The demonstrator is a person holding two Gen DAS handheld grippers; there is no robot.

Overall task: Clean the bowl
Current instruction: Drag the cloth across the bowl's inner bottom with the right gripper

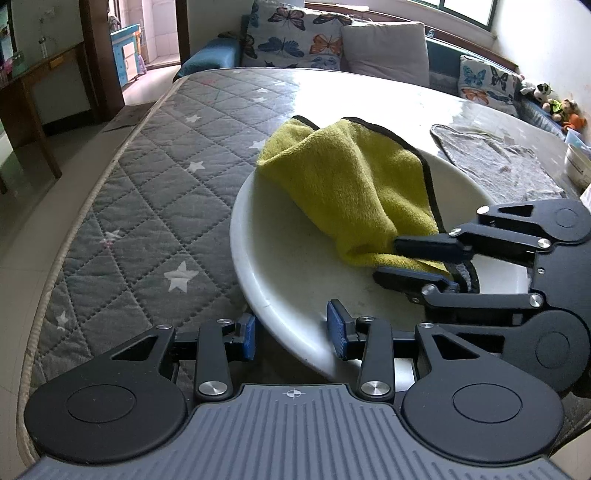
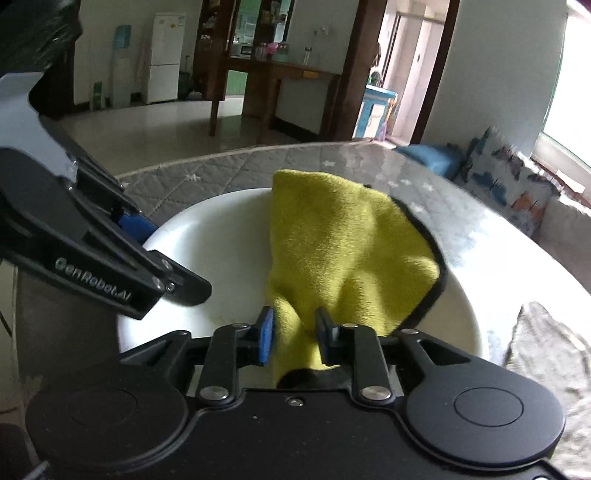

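A wide white bowl (image 1: 280, 258) stands on the quilted grey table cover (image 1: 147, 192). A yellow-green cloth (image 1: 351, 177) with a dark hem lies in it and drapes over its far rim. My left gripper (image 1: 292, 334) straddles the bowl's near rim, one blue pad outside and one inside, shut on the rim. My right gripper (image 1: 410, 260) reaches in from the right and is shut on a bunched end of the cloth. In the right wrist view the cloth (image 2: 343, 251) rises from between the right gripper (image 2: 293, 336) over the bowl (image 2: 221, 240), with the left gripper (image 2: 166, 254) at the left rim.
A grey rag (image 1: 498, 166) lies flat on the table beyond the bowl, with a small white container (image 1: 578, 166) at the far right edge. A sofa with butterfly cushions (image 1: 295, 33) and plush toys (image 1: 554, 103) stands behind the table. The table's edge curves along the left.
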